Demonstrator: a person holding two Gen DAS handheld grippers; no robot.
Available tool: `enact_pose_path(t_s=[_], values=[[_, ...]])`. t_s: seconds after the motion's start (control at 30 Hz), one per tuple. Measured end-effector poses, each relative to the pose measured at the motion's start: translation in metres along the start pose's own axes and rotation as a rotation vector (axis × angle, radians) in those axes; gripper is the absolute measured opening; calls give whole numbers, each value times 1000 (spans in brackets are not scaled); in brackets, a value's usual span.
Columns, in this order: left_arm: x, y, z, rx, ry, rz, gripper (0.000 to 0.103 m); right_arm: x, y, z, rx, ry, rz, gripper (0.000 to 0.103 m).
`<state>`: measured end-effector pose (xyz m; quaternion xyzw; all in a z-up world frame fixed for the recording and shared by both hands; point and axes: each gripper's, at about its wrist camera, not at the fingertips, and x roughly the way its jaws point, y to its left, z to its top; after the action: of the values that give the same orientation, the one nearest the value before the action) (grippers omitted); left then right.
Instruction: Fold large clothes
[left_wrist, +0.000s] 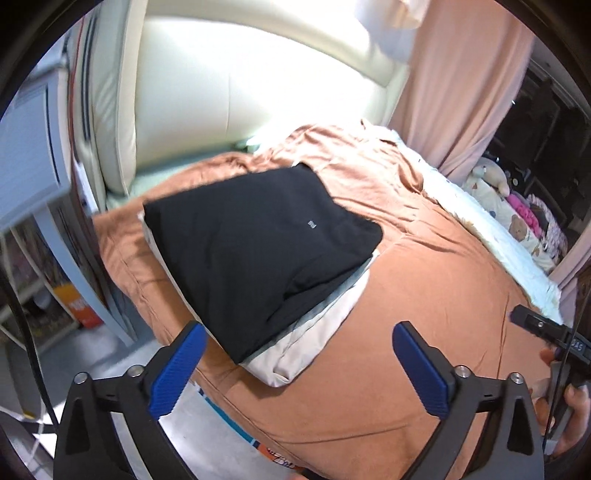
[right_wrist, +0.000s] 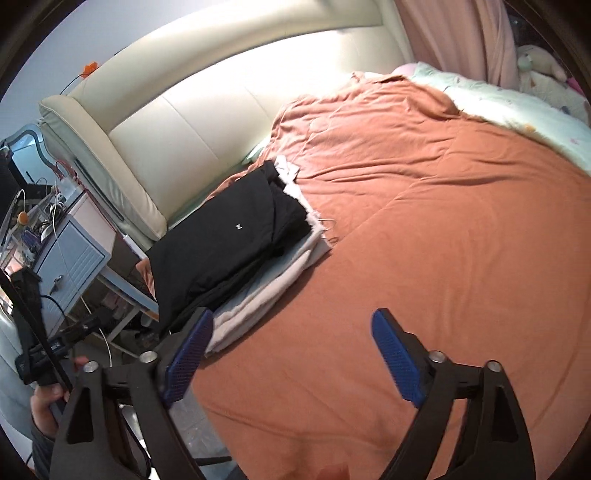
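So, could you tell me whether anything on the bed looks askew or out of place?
Nothing is spilled or damaged. The folded black garment sits skewed on the pale folded garment beneath it, whose edges stick out unevenly. The stack lies near the edge of the orange bedspread. Both the left gripper and right gripper are open and empty.

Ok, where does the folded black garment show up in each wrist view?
Left wrist: black garment centre-left, on a pale folded piece, above the open left fingers.
Right wrist: black garment left of centre, near the bed's edge.
Shared landmark: the cream headboard behind it.
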<state>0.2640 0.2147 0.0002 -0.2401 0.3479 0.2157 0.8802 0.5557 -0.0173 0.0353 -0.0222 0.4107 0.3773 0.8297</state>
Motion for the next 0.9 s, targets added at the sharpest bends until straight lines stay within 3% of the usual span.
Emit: enact_pose_path(t_s=[0.3,0.63,0.9], values=[[-57,-48,-20,114,-86,-60,102,-82,8,-41,-11,-115,-69,103],[-107,-73,-61,205,-89,-129,103,-154,17,-105,23,-171,-108,103],[-155,-80,-102,256,-114,-163,103,-209,36,-164,38,-225,-208,103]])
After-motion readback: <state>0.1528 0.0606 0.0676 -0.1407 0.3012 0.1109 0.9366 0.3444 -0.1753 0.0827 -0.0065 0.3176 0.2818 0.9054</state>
